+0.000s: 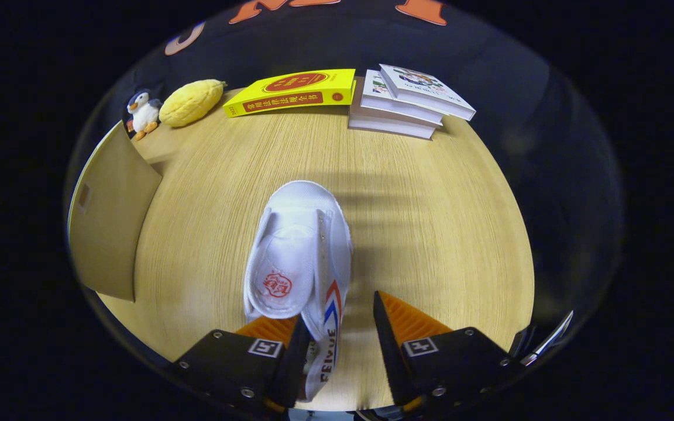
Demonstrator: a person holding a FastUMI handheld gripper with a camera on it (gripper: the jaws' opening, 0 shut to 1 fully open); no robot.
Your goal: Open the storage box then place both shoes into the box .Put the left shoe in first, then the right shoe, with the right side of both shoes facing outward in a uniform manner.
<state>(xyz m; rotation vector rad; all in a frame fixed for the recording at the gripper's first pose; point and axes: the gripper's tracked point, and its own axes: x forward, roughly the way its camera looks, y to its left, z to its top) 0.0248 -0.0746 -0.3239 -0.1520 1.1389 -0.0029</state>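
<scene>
Tool spread open, low centre of frame. White shoe on counter: heel between fingers against left finger, toe pointing ahead.

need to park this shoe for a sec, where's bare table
Free: the wide wooden table right of the white shoe, short of the book stack. Crowded: the far edge and the cardboard box. Gripper open around the shoe's side.
</scene>
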